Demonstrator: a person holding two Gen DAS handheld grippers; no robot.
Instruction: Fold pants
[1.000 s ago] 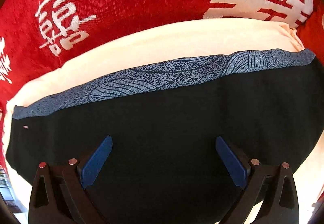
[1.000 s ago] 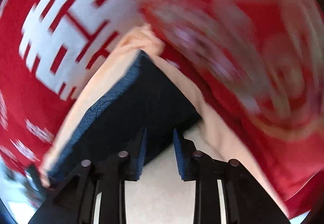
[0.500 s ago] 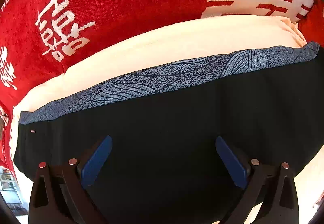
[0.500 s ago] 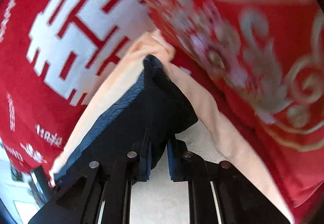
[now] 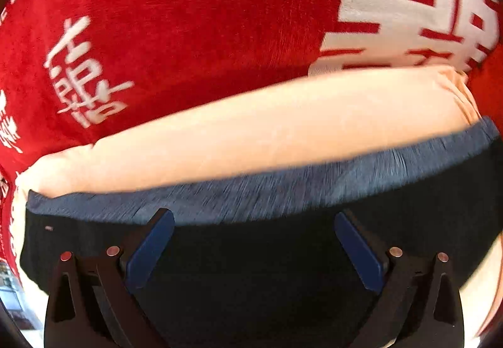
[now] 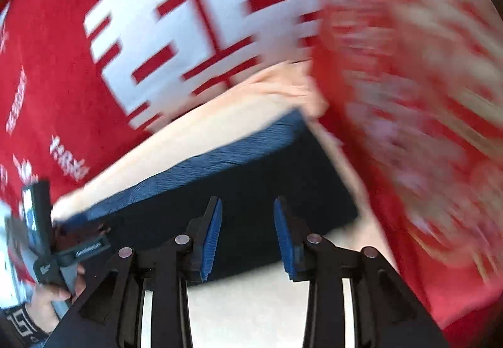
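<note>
Currently the pants point(image 5: 283, 253), black with a blue-grey patterned band point(image 5: 283, 190) along the far edge, lie as a compact folded block on a pale peach cloth point(image 5: 251, 134) spread over a red blanket point(image 5: 188, 17) with white characters. In the right wrist view the block's right corner sits close to the peach cloth's far right corner.

Left gripper point(image 5: 254, 241): jaws spread wide above the black fabric, holding nothing. Right gripper point(image 6: 246, 231): jaws partly open over the near right edge of the block; nothing appears to be clamped between the pads, though blur limits certainty. The person's left hand point(image 6: 53, 291) shows at the lower left of the right wrist view.

Judgement: the fold looks nearly complete; the step in hand seems to be release or tidying. To do it well, lift both grippers straight up so the pads do not drag the top layer, then check that the banded edge stays aligned and the corners stay square.
</note>
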